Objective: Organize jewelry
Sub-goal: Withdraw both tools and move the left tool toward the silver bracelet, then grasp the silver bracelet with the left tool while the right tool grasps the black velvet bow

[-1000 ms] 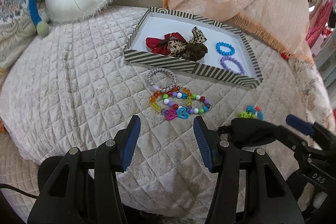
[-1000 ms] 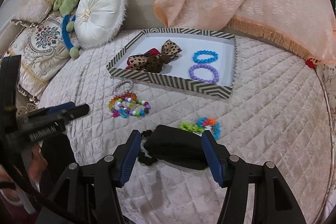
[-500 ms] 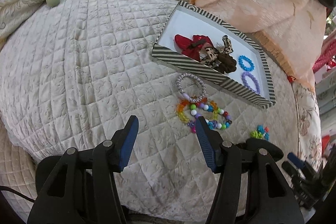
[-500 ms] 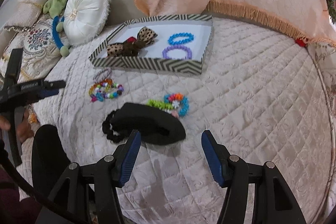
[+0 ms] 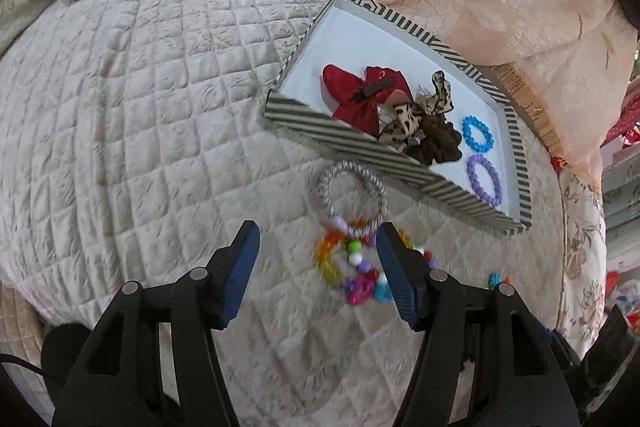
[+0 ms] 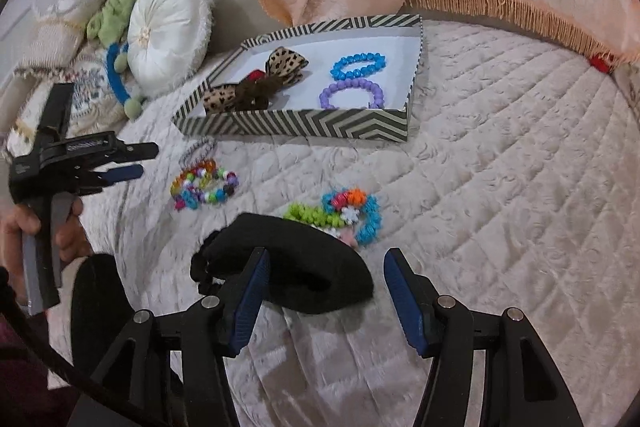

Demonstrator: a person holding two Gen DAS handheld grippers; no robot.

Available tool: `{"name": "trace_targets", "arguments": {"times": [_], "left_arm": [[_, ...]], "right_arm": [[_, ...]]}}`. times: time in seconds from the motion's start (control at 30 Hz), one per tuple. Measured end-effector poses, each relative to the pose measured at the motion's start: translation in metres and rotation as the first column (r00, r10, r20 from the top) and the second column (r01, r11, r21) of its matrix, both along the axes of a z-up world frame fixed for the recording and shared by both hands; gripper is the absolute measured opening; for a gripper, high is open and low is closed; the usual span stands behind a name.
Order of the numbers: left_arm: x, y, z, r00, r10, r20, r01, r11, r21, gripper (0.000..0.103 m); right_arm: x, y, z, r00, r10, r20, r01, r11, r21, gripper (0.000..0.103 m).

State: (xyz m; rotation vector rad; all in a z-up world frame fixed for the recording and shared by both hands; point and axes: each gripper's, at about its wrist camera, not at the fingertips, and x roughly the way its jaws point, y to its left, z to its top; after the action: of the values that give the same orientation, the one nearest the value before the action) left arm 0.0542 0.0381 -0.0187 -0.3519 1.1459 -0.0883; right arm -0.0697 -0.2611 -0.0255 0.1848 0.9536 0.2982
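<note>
- The left hand-held gripper hovered with jaws wide and empty above the beaded bracelets on the bed.
- The right hand-held gripper was also spread wide, holding nothing, over a black pouch.
- The striped box near the bed's far edge held bows and two bracelets.

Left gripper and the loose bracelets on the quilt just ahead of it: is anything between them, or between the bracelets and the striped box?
Nothing visible does. The left gripper hangs open over the multicolored bead bracelets, with the silver bracelet just beyond. Only bare quilt lies between them and the striped box, whose low near wall must be cleared.
</note>
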Motion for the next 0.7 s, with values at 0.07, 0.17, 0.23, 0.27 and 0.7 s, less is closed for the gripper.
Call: {"name": "trace_targets", "arguments": {"times": [0.07,0.17,0.23,0.27,0.7], "left_arm": [[0.009,-0.003,-0.003,1.000,0.004,0.001,-0.004,1.000,0.015,0.061],[0.023,-0.006,-0.011,1.000,0.019,-0.012,-0.018,0.999,0.037,0.061],[0.029,-0.009,-0.017,1.000,0.006,-0.025,-0.005,1.000,0.030,0.061],[0.032,-0.011,-0.021,1.000,-0.001,-0.031,0.002,1.000,0.027,0.061],[0.024,-0.014,-0.016,0.999,-0.032,0.002,0.032,0.999,0.016,0.007]], "right_arm": [[0.002,0.002,-0.003,1.000,0.007,0.003,-0.007,1.000,0.003,0.050],[0.002,0.006,-0.004,1.000,0.016,0.019,-0.016,1.000,-0.003,0.043],[0.003,0.007,-0.003,0.999,0.020,0.029,-0.020,1.000,-0.005,0.039],[0.004,0.007,-0.003,0.999,0.022,0.034,-0.022,1.000,-0.003,0.035],[-0.007,0.001,0.020,0.995,0.027,0.093,-0.031,0.998,0.047,0.012]]}}
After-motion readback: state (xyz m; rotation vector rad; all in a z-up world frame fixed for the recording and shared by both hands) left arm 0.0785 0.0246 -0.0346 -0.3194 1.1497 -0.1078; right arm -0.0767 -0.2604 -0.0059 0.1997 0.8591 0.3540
